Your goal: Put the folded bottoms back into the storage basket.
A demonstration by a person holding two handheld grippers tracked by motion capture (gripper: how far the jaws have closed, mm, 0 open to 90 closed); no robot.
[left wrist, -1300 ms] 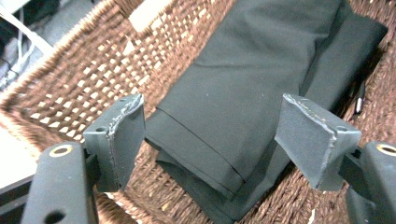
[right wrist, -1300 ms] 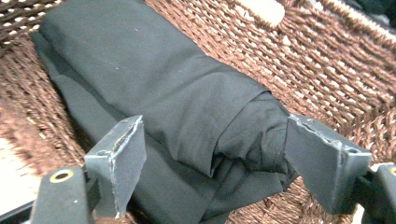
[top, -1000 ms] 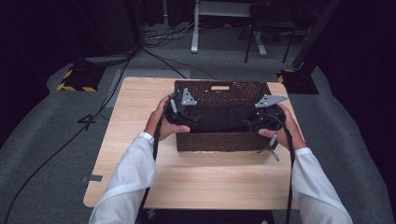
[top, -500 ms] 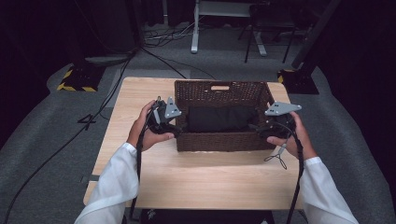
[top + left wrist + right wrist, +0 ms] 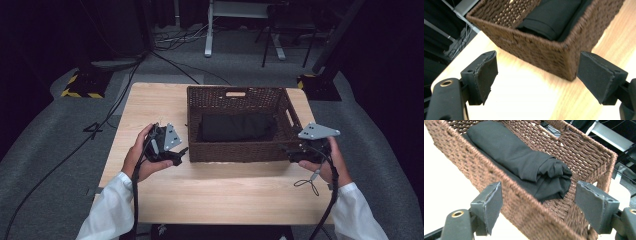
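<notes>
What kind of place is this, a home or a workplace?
Probably a lab or recording studio, not a home: dark surroundings, cables on grey carpet, a hazard-striped base, and a lone table with a basket.

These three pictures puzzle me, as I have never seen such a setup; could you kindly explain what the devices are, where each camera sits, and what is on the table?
No robot here: a person in white sleeves holds a hand-operated two-jaw gripper in each hand. The high view looks down from above the person's side of the wooden table. There the left gripper sits beside the left end of a brown wicker basket, and the right gripper near its right front corner. The other two pictures come from cameras riding on the grippers, looking along their black jaws. In the left gripper view and the right gripper view the jaws stand wide apart, holding nothing. Inside the basket lies a folded black cloth. Grey floor and cables surround the table.
</notes>
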